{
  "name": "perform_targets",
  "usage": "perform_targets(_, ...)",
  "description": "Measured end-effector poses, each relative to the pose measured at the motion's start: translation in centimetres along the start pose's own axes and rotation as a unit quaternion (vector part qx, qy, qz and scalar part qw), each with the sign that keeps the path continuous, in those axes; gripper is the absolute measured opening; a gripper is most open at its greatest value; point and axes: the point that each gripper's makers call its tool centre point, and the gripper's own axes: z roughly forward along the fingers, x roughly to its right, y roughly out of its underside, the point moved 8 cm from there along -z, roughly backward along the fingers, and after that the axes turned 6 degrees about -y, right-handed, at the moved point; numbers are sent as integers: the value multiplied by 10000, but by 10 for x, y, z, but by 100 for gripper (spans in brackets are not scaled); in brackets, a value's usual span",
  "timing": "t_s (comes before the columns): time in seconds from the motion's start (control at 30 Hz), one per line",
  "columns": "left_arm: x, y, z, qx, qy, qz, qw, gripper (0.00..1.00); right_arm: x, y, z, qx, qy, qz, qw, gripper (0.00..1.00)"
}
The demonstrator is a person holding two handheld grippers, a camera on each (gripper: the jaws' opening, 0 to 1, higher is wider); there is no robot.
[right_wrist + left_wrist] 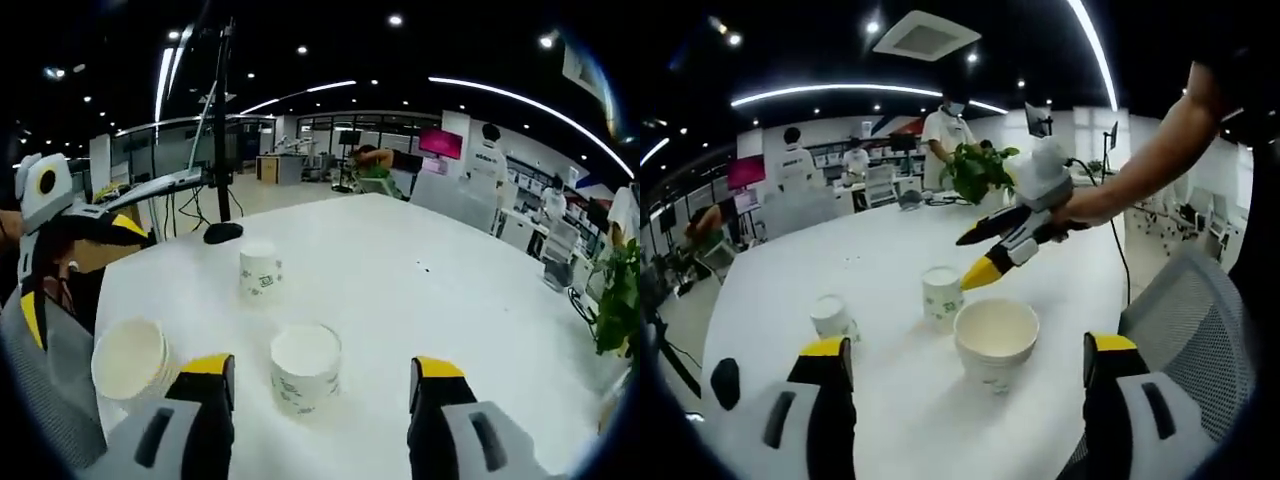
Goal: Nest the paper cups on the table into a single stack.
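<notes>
Three paper cups stand apart on the white table [880,250], none nested yet. In the left gripper view: a stack-like wide cup [996,340] nearest, a printed cup [942,297] just behind it, a third cup [832,318] to the left.

The left gripper [965,375] has jaws spread wide, empty, framing the near cup, likely lining up a grasp.

The right gripper [1002,252] reaches in from the right on an extended forearm, tips close together above the printed cup; its own view shows jaws [320,385] open, holding nothing, with that cup [305,365] between them.
</notes>
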Motion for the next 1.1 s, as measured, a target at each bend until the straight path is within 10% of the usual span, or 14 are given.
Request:
perform_targets(0.6,-6,9,3,-103,-41,-250,9996,91,-1,0,39,-688,-363,-262,9966,41)
perform_targets(1.1,-11,-8,9,59,202,-395,9990,73,3,-15,12,-299,-130,10,9995,36)
